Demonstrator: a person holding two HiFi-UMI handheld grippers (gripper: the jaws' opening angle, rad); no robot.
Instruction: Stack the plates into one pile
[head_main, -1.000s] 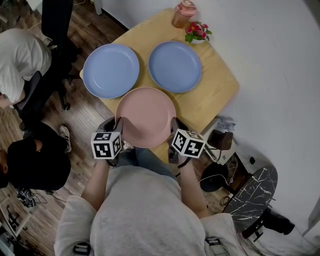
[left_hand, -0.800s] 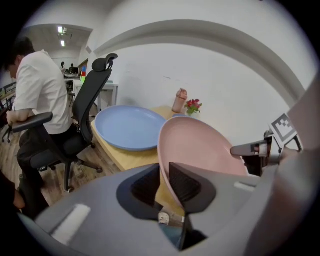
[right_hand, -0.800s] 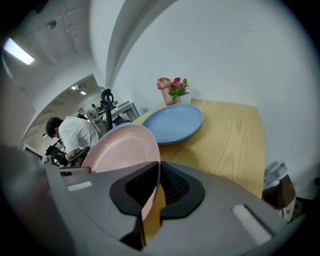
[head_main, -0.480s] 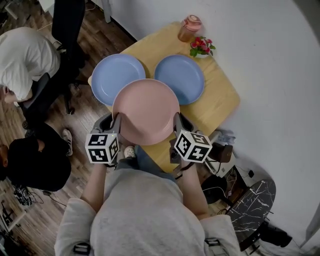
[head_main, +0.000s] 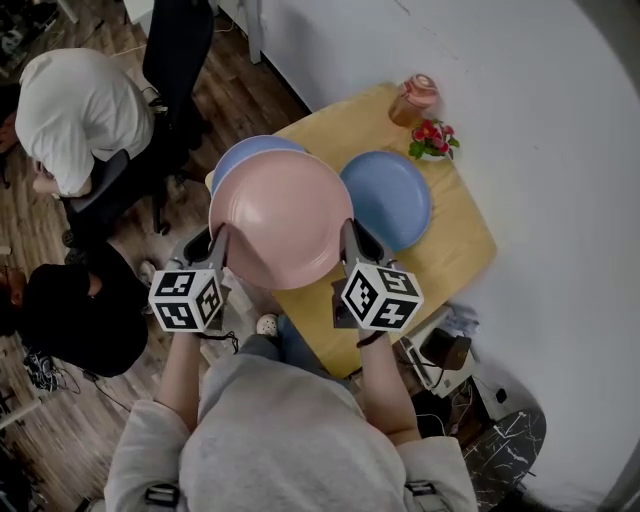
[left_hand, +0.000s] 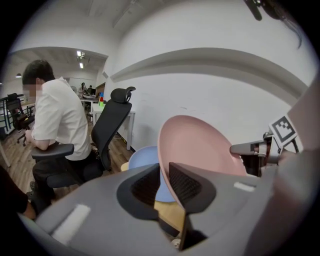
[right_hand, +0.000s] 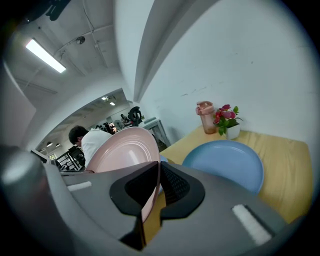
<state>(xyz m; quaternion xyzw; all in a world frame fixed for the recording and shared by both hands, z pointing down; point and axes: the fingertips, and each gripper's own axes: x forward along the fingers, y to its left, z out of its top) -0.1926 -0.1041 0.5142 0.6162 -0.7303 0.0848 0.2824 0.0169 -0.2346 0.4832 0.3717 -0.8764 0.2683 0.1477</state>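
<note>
Pink plate (head_main: 280, 218), rim within left and right jaws

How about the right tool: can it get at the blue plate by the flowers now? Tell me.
Probably not as is: the right tool is shut on the pink plate, which the left tool also holds. The blue plate itself lies mostly uncovered.

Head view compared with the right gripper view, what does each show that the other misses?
Only the head view: the wearer's grey sweater and a person in black. Only the right gripper view: a ceiling light. Both: the right gripper clamped on the pink plate, a blue plate, the flowers and the cup.
</note>
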